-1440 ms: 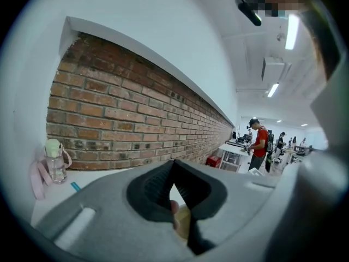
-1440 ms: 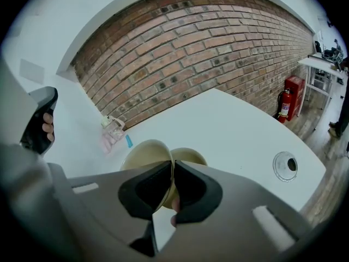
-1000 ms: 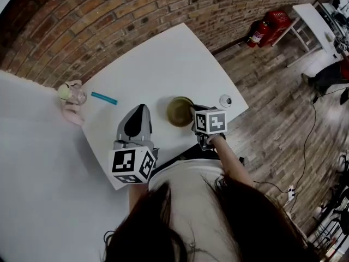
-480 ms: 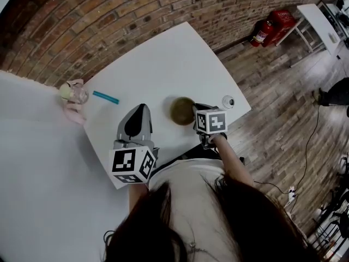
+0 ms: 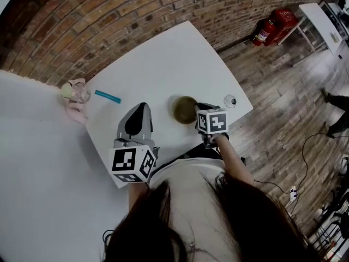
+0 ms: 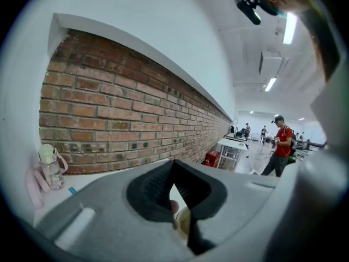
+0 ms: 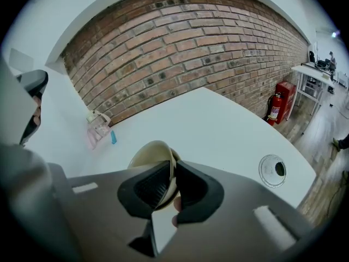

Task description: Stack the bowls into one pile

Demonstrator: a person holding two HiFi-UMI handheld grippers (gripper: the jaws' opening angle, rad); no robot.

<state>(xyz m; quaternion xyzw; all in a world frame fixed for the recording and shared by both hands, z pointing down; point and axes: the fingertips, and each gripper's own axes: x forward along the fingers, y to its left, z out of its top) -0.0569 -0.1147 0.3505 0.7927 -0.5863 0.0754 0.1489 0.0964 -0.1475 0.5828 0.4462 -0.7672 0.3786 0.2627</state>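
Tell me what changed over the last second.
Nothing clearly moved. The right gripper stays clamped on the bowl rim, at the same spot on the table. The left gripper stays shut, empty. The bottle and blue stick are unmoved; only the head view drifts slightly.

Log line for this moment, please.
right gripper: shut on bowl rim | left gripper: shut, empty | bowl: opening up, over white table

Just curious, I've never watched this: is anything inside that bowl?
From the head view the bowl looks empty: only its dark inside shows. The right gripper, clamped on the rim, covers the near edge, so that part can't be checked.
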